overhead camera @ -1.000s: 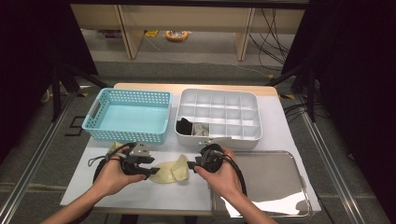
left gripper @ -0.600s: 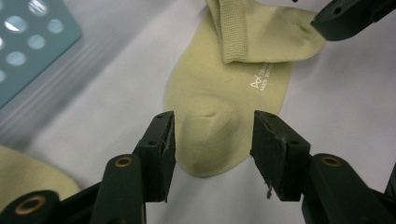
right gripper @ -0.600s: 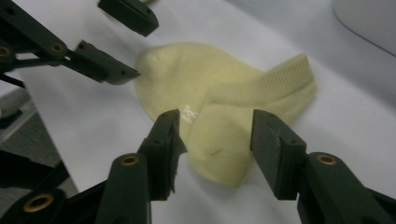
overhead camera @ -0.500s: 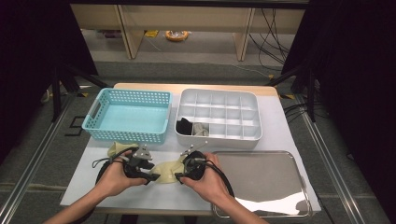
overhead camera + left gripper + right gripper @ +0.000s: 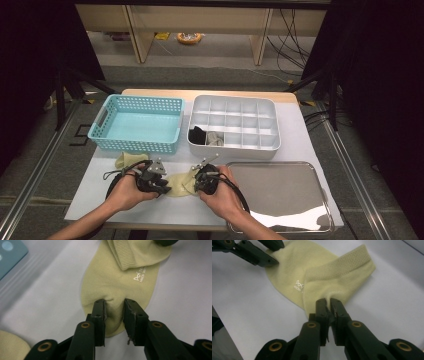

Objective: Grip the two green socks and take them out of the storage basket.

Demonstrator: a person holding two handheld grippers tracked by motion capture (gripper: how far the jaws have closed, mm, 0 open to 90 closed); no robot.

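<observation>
High view: the left claw and the right claw sit close together near the front edge of the white surface, each pointing inward at a pale yellow sock that lies flat between them. The hands and gripper bodies cover both ends of the sock, so the grip itself is hard to read from here. A second yellow sock lies just behind the left hand, partly hidden by it and by the cable. Behind it stands a turquoise basket with nothing visible inside. Beside that, a white divided box holds a dark rolled item and a grey one in its front left compartments. A steel tray lies just right of the right hand, its near corner running over the front edge of the surface. Bare surface stays open to the left of the left hand.

Left gripper view: the left claw has just been closing and pinches a raised fold of the sock near its rounded end; fabric bunches between the pads. A corner of the basket is cut off at the top left, and the second sock peeks in at the bottom left.

Right gripper view: the right claw has just been closing and is clamped nearly together on the edge of the sock beside its ribbed cuff. The left gripper's jaws reach the sock's far end at the top left.
</observation>
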